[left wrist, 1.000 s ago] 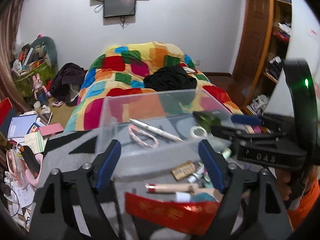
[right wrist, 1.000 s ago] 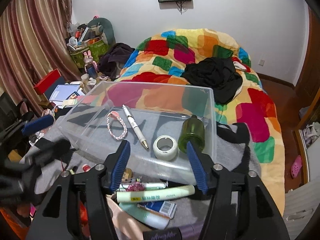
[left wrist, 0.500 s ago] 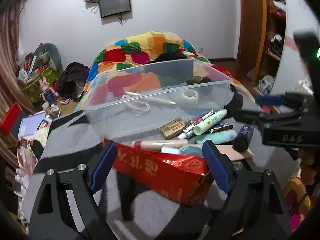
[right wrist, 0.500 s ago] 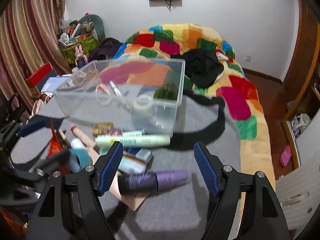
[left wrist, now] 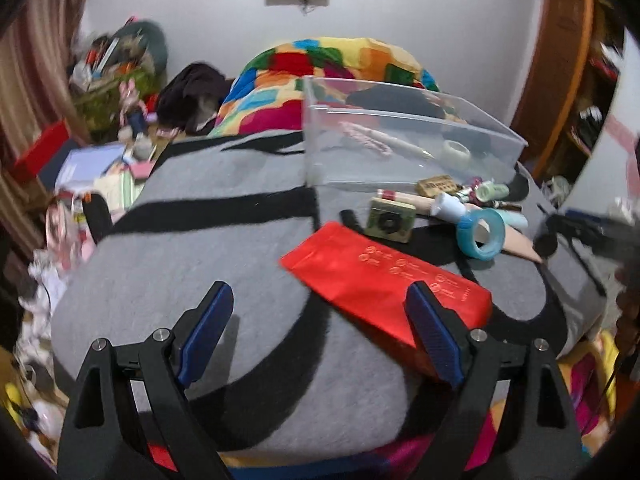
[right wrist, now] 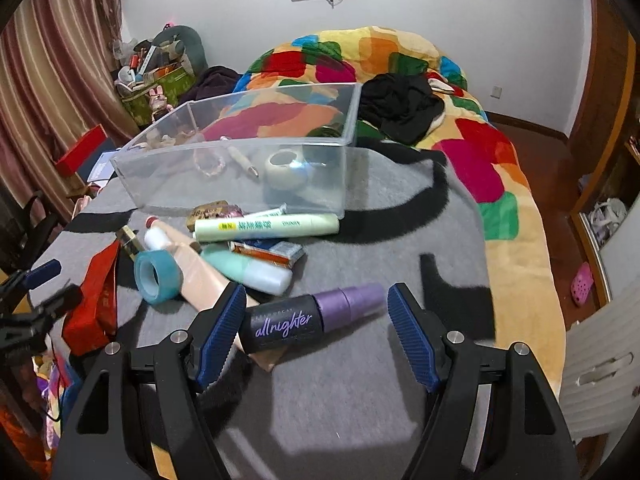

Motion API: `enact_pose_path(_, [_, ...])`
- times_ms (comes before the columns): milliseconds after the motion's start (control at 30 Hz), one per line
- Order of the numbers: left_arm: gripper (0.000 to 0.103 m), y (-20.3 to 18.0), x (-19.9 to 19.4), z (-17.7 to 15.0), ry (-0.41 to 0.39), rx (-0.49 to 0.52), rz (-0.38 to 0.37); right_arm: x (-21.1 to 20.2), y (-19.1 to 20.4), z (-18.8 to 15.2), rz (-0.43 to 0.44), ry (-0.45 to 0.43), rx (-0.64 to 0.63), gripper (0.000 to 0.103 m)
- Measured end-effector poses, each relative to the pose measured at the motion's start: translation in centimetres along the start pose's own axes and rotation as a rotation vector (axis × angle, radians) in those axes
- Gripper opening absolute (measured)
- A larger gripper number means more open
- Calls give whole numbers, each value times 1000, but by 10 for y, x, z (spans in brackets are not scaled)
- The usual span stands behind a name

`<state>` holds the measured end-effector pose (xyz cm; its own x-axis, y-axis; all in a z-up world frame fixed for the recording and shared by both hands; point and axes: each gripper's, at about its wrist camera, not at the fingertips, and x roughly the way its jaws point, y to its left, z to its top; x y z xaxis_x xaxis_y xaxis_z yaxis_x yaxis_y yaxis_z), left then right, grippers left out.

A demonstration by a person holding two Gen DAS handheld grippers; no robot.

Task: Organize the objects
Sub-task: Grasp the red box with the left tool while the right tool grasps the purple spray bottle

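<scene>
Straddling the black-and-purple spray bottle [right wrist: 308, 318] at lower centre, the right gripper [right wrist: 314, 316] gapes wide and empty, poised for the pick-up step, which calls for closing and carrying to the clear bin [right wrist: 240, 160] above, while the left gripper [left wrist: 320, 332], likewise wide and empty, hovers beside the red packet [left wrist: 380, 280].

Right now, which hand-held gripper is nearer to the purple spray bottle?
Right. The right hand-held gripper is open with the purple spray bottle between its fingers; the left hand-held gripper is by the red packet.
</scene>
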<state>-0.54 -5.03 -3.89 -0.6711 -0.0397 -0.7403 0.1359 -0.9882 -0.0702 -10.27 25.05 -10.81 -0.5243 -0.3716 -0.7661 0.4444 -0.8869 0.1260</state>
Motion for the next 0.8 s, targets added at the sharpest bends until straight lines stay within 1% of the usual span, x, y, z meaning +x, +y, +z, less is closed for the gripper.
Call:
enact_pose_path(67, [89,4,-4,2,-4,-46,-27,-4,-3,-4,-3,3,7,70])
enact_pose_path(133, [89,0,-7,5,-10,-66,-50,-8,-7,-9,-17,9,20,70])
enact_pose_path(167, [90,-5,-9,8,-19,-66,-55,-9,-8,-10,-22,11,24,70])
enact_pose_path(200, [92,-10,-10,10,-27,-60,-54,-10,-10,-12,-26,13,28,70])
enact_pose_path(267, [94,-26,-11,14,-46,-22,-41,-10,-14,-15,-32,20,43,70])
enact_pose_path(333, [94,-46,-8,18,-57,37,-13,-8,-17,-16,-27,26,57,70])
enact_pose_path(433, [94,-73,4,17,-59,144,86,-6,-20,-15,-14,30,92,70])
enact_pose_path(533, [94,-82,13,9,-51,195,152,-7,-21,-8,1,11,133,70])
enact_pose_path(667, [94,-75,8,0,-62,194,186,3,-15,2,14,3,182,75])
enact_pose_path(733, [94,-68,3,-4,-69,198,214,13,-10,3,12,22,186,75])
enact_pose_path(800, [94,-59,-1,-8,-68,189,225,20,-4,1,-7,39,177,75])
